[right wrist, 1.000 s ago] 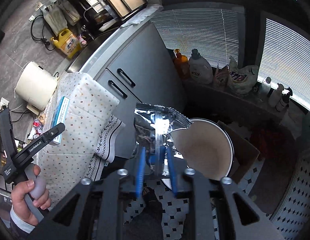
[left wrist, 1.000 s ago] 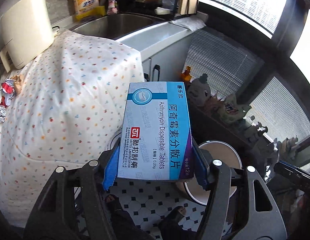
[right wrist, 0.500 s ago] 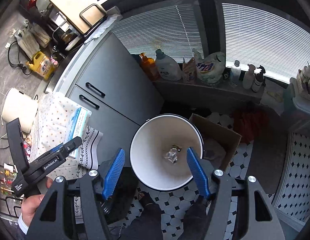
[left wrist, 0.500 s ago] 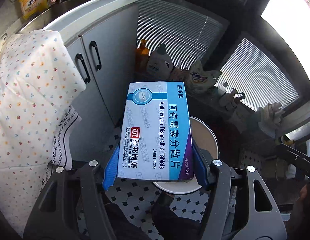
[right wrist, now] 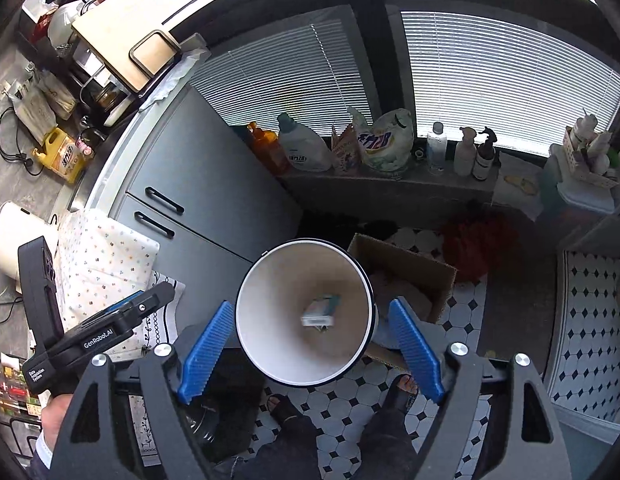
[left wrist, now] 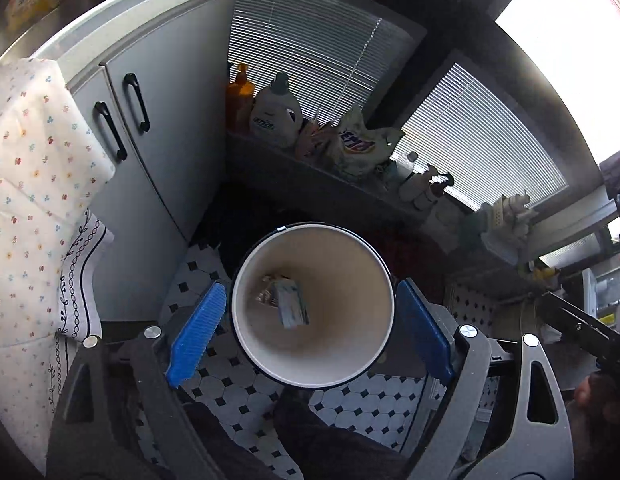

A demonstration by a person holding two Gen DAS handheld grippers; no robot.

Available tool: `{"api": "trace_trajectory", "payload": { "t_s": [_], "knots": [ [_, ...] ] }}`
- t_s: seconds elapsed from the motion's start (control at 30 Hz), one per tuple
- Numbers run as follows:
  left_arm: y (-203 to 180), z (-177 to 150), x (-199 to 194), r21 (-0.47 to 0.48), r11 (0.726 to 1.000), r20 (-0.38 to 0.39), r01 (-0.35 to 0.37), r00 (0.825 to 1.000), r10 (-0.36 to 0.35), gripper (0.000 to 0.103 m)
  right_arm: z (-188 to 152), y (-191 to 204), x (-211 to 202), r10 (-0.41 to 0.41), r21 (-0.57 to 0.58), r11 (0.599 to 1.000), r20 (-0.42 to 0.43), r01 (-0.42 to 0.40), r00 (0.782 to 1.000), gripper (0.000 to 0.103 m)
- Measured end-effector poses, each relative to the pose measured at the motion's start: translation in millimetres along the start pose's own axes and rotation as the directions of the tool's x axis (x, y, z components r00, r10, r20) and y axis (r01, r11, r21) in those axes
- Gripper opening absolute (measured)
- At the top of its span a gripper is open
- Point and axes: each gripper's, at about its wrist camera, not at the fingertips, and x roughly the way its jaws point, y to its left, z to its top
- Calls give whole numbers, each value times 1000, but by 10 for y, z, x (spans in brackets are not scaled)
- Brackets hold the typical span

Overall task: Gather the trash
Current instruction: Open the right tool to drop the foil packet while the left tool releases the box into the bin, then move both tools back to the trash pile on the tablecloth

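Left wrist view: the left gripper (left wrist: 310, 332) stands wide and empty above the white bin (left wrist: 246, 344). The tablet box (left wrist: 292, 306) lies at the bin's bottom, the foil wrapper (left wrist: 266, 290) touching it at 10 o'clock. For a clean drop, keep the jaws centred over the rim before withdrawing. Half a second ago the box sat clamped; the jaws have just been opening.

Right wrist view: the right gripper (right wrist: 310, 348) is wide, empty, its jaws having just opened further. The left gripper's body shows at 8 o'clock.

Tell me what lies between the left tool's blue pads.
In the left wrist view, only the white bin far below shows between the left tool pads, with the tablet box inside.
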Motion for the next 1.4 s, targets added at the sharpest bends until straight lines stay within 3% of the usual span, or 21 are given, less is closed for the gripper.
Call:
{"api": "trace_trajectory", "payload": {
  "t_s": [0.27, 0.7, 1.03, 1.4],
  "knots": [
    [604, 44, -734, -107, 990, 141, -97, 984, 111, 92, 105, 709, 1, 63, -110, 992, 37, -58, 997, 95],
    [1733, -200, -1899, -312, 929, 304, -196, 906, 294, 97, -17, 2231, 58, 207, -311, 930, 7, -195, 978, 95],
    [2647, -581, -2499, -476, 851, 327, -223, 853, 406, 97, -240, 3278, 205, 273, -435, 858, -64, -273, 960, 95],
    [3616, -1051, -2905, -637, 738, 309, -221, 804, 507, 97, -565, 4232, 377, 306, -531, 780, -137, -331, 942, 95]
  ]
}}
